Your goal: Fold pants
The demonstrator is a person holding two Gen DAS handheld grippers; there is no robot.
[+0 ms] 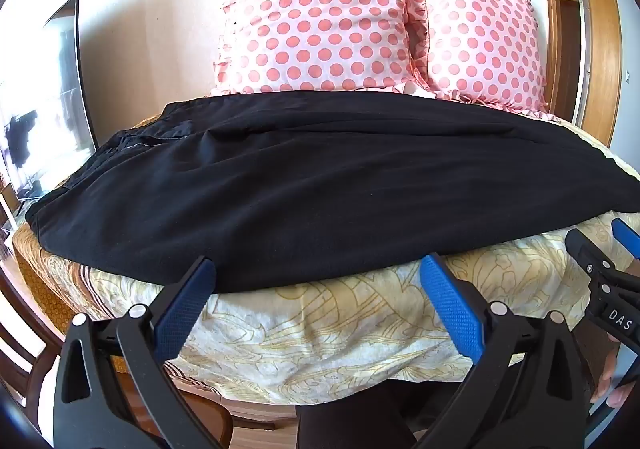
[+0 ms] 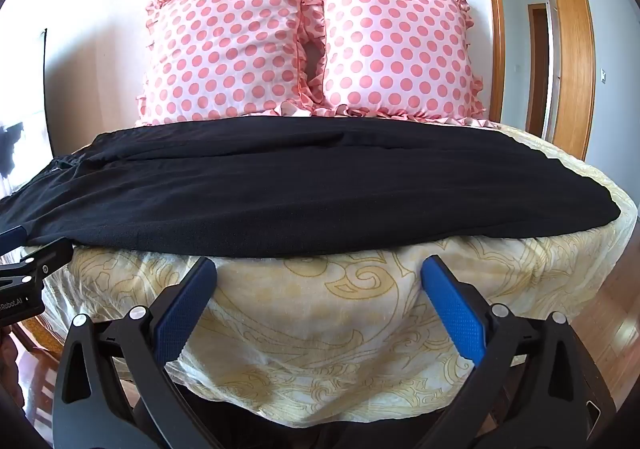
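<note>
Across both wrist views, a bed fills the scene, covered by a cream spread printed with yellow scrolls, its near edge curving down toward the cameras.

On the bed, black pants lie flat and crosswise, taking up most of the top. Their waistband end, with a short zipper showing, points to the bed's left side; the legs run to the bed's right side. The near long edge of the pants sits just back from the bed's near edge, and the far edge reaches the pillows.

At the head of the bed, two pink pillows with coral dots and ruffled borders stand upright side by side against a pale wall, touching each other.

Left of the bed, a flat screen leans by the wall. Right of the bed, a wooden door frame opens to another room.

Below the bed's near edge, the left gripper hovers with its blue-padded jaws spread wide, holding nothing, tips close to the pants' near edge, toward the waistband half. The right gripper hovers beside it, toward the leg half, jaws likewise spread wide and empty, tips just short of the pants over bare spread.
</note>
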